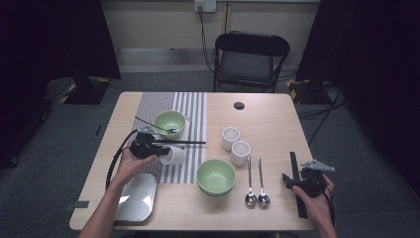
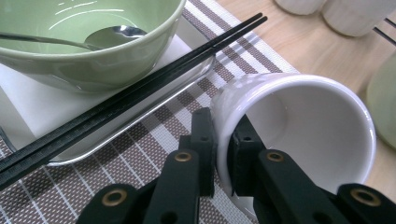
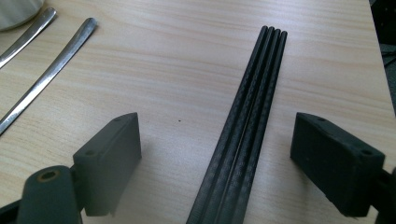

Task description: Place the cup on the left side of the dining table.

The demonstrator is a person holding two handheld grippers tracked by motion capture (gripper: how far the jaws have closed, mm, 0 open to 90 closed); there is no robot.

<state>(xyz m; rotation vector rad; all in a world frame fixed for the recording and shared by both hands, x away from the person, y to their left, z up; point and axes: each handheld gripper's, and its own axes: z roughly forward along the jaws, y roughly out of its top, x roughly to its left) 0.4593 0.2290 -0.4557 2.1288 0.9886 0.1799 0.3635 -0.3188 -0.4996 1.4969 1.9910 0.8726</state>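
The left gripper [image 2: 223, 154] had its fingers clamped on the wall of a tipped white cup [image 2: 299, 126] over the striped mat [image 2: 140, 154]; one finger lay inside, one outside.

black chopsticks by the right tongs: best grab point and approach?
Grip the bundled chopsticks across their width, partway along the shafts, coming straight down from above. They lie flat on the table, packed side by side, and the right tongs already stand open astride them, one jaw on each side.
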